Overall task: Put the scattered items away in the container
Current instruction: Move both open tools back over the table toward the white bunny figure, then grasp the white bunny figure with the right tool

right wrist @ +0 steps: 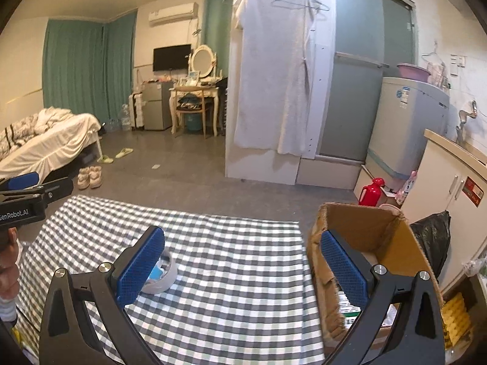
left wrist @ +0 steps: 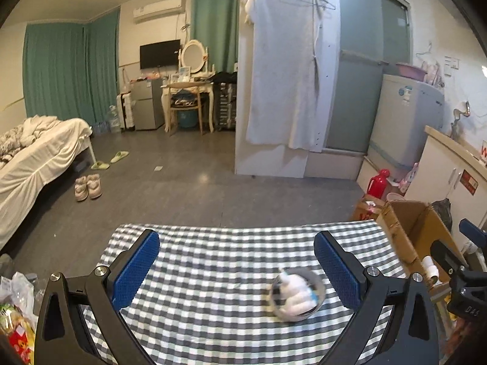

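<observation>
Sitting on the checked cloth point(left wrist: 213, 261) of the counter was a small round gray bowl point(left wrist: 296, 294) with white and blue things inside, too blurry to name. In the left view the bowl lay between the blue pads of the left tongs point(left wrist: 236, 269), closer to the right pad, and nothing touched it. The left tongs were spread wide with nothing in them. The right tongs point(right wrist: 243, 269) were spread wide too and held nothing; one pad hid part of the bowl point(right wrist: 164, 276), the other hung over the cardboard box point(right wrist: 365, 228) standing right beside the counter edge.
</observation>
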Tool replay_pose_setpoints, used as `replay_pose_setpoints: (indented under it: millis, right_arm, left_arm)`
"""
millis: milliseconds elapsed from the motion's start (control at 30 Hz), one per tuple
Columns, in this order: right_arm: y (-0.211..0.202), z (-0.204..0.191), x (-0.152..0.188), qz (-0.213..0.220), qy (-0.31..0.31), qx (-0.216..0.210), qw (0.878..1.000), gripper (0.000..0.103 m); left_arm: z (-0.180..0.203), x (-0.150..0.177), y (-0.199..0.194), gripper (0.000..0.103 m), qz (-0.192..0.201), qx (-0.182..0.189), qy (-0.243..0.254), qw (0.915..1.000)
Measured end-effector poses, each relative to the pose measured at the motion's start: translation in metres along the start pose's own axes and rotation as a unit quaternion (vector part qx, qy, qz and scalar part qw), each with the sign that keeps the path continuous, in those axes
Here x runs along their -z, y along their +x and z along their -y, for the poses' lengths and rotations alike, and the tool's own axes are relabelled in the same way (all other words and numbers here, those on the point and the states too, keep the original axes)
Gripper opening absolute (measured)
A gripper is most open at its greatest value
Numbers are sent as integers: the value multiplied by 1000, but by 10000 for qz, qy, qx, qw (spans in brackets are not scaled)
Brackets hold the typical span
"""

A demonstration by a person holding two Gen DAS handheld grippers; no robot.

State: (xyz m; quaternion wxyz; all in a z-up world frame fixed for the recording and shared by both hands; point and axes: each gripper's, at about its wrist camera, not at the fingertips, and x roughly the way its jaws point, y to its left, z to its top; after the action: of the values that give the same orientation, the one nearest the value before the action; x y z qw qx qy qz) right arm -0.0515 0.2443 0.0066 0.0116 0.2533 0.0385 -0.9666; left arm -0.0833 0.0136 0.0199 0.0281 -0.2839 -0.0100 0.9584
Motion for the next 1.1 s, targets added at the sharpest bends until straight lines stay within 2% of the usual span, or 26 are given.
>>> replay_pose_setpoints:
  millis: [133, 300, 500, 600, 667, 833, 1100]
  right_arm:
    - [11, -12, 2, -148, -148, -99, 9997, 103]
    - [29, -27, 8, -458, -205, -449, 9977, 103]
    - [50, -56, 19, -682, -633, -791, 9925, 102]
    - [61, -69, 25, -846, -768, -946, 9889, 94]
    - [69, -76, 27, -976, -843, -1078, 9858, 81]
    - [93, -92, 37, -1260, -1010, -1258, 9788, 78]
    - [119, -101, 43, -1621, -1099, -1315, 9718, 56]
  left_arm:
    - [-11, 10, 5, 103, -95, -92, -43, 9999]
    - [-22, 20, 11, 103, -210, -135, -82, 9997]
    - [-31, 29, 19, 103, -285, -282, -63, 9992]
    - [-39, 32, 24, 103, -358, -288, -158, 9988]
    - [-44, 33, 27, 103, -388, -293, -185, 9986]
    - [-50, 36, 33, 103, -463, -279, -237, 9983]
    - [-59, 45, 47, 103, -635, -265, -278, 9972]
